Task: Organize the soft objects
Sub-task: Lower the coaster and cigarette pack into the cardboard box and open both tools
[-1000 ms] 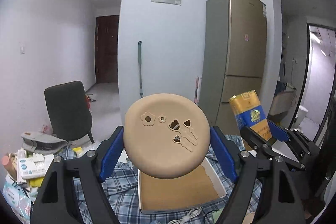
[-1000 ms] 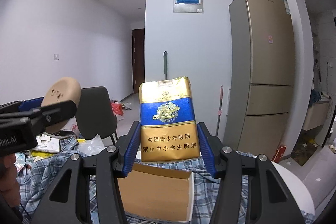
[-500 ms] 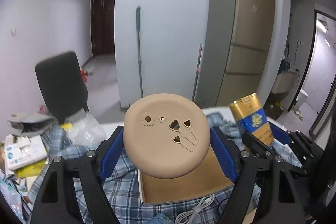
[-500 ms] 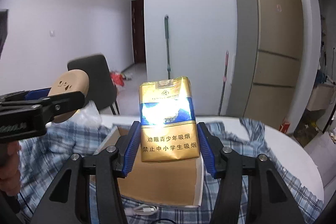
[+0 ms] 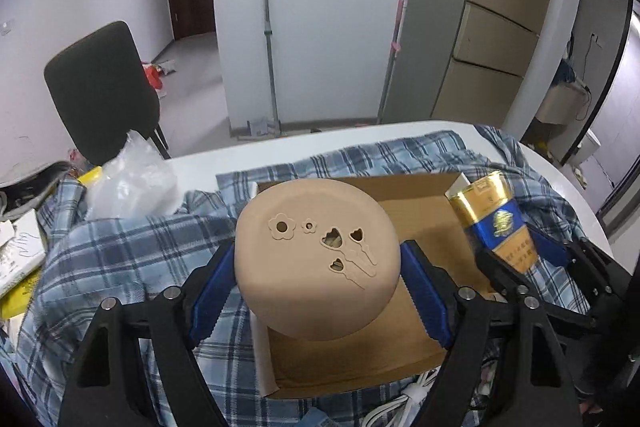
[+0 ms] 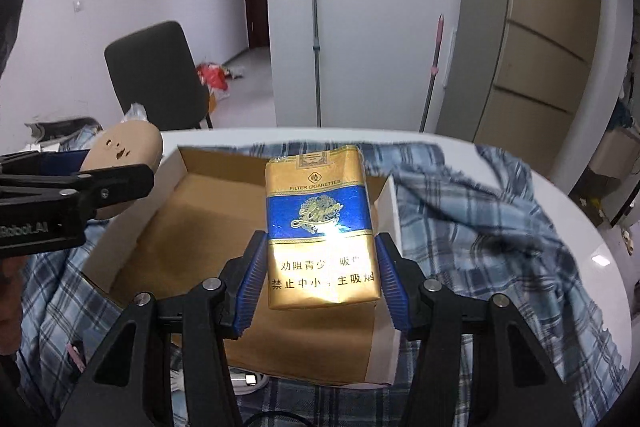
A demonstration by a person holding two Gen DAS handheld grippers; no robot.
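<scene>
My left gripper point(image 5: 318, 279) is shut on a round tan soft pad point(image 5: 316, 259) with flower and heart cut-outs, held above the left part of an open cardboard box point(image 5: 408, 199). My right gripper point(image 6: 322, 283) is shut on a gold and blue cigarette pack point(image 6: 322, 231), held upright over the right side of the same box point(image 6: 200, 227). The pack also shows at the right of the left wrist view point(image 5: 496, 223). The tan pad shows at the left of the right wrist view point(image 6: 124, 163).
The box lies on a blue plaid shirt point(image 5: 120, 251) spread over a white round table point(image 6: 600, 259). A white cable point(image 5: 408, 395) lies in front of the box. A plastic bag point(image 5: 128, 183) and clutter sit at the left. A dark chair point(image 5: 100, 91) stands behind the table.
Both grippers have tilted downward and lowered toward the box, each still holding its object. The table, shirt and box now fill more of both views.
</scene>
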